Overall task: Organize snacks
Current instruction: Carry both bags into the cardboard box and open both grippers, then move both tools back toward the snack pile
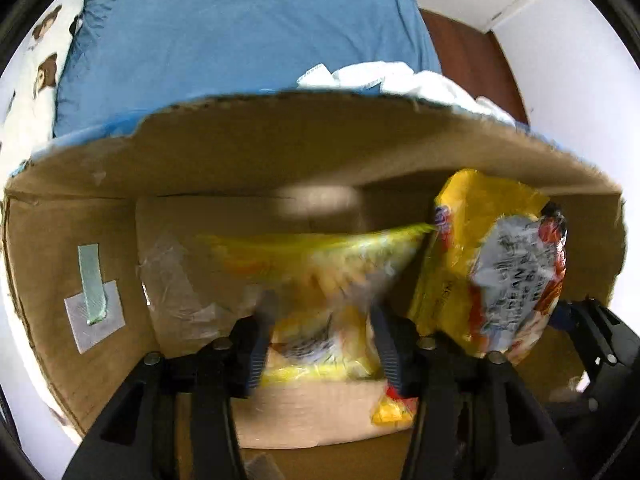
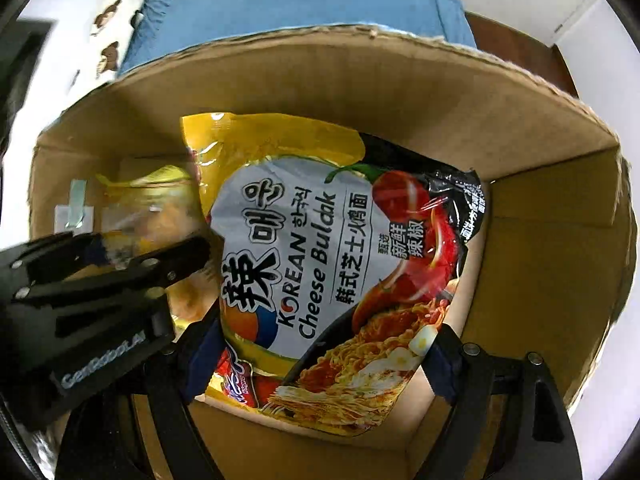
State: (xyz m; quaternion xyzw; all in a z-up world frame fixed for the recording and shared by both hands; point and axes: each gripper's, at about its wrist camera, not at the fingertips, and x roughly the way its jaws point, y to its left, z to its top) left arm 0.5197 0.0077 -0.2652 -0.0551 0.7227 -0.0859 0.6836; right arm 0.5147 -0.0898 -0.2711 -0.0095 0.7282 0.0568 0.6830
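Observation:
Both grippers are inside an open cardboard box [image 1: 280, 148]. My left gripper [image 1: 320, 320] has its fingers on either side of a blurred yellow snack packet [image 1: 320, 264] and seems shut on it, low in the box. My right gripper [image 2: 320, 356] is shut on a yellow "Korean Cheese Buldak" noodle packet [image 2: 320, 264], held tilted upright; this packet also shows in the left wrist view [image 1: 504, 264], to the right of the blurred packet. The left gripper shows in the right wrist view [image 2: 152, 256], left of the noodle packet.
The box [image 2: 520, 128] has tall brown walls all round and a tape patch [image 1: 94, 304] on its left wall. Behind it lie a blue bed cover [image 1: 240, 32], a white cloth [image 1: 400, 76] and a bear-print pillow [image 1: 36, 64]. A white wall is at right.

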